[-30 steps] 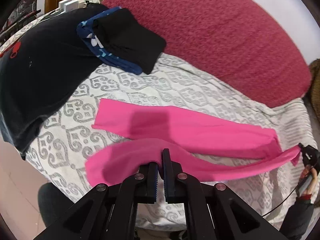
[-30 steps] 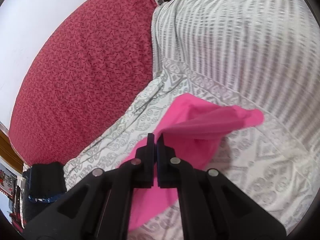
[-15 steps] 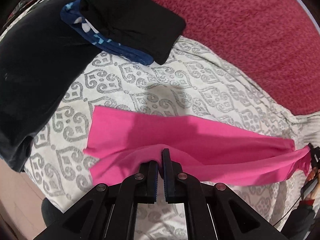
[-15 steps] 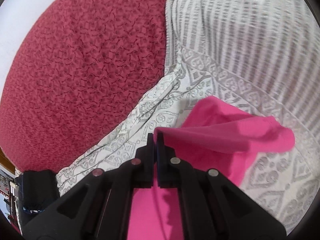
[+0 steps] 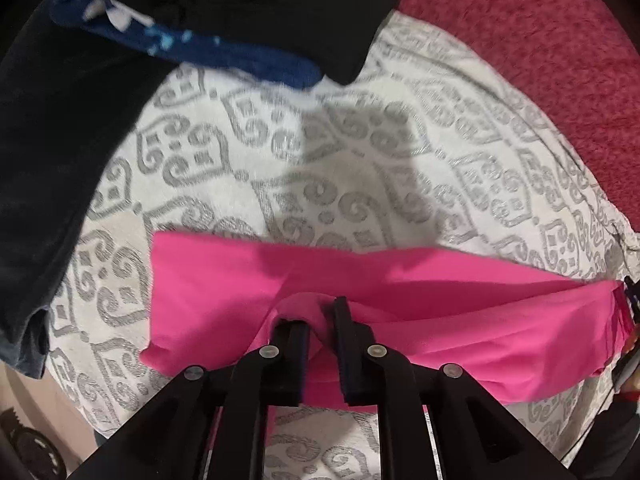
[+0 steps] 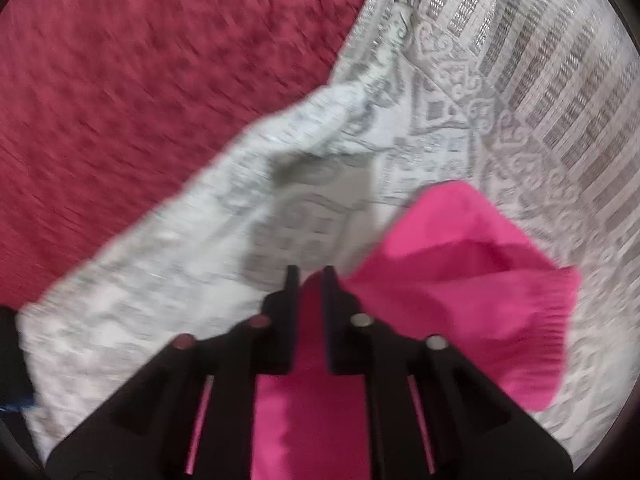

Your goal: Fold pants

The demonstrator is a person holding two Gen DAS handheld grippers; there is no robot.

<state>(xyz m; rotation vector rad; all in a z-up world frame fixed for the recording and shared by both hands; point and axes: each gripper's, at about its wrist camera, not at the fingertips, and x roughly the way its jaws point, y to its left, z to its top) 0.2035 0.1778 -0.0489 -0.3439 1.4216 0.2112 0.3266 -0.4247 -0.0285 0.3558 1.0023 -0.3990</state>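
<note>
Grey-patterned white bedspread (image 5: pixel 360 168), red blanket (image 5: pixel 540 40) beyond. Pink pants (image 5: pixel 460 320) lying lengthwise across bedspread, top layer doubled over lower. Left tool (image 5: pixel 320 312) jaws just parting, pink fold loose between. Right tool (image 6: pixel 308 280) jaws just parting too, pants end in gap, cuff flared beside. Black garments (image 5: pixel 280 8) stacked behind.

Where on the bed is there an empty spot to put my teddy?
The biggest bare patch of the patterned bedspread lies between the pink pants and the dark folded clothes, bordered by the red cushion. The striped stretch beyond the pants' end also shows bare. It is crowded by the black garment.
</note>
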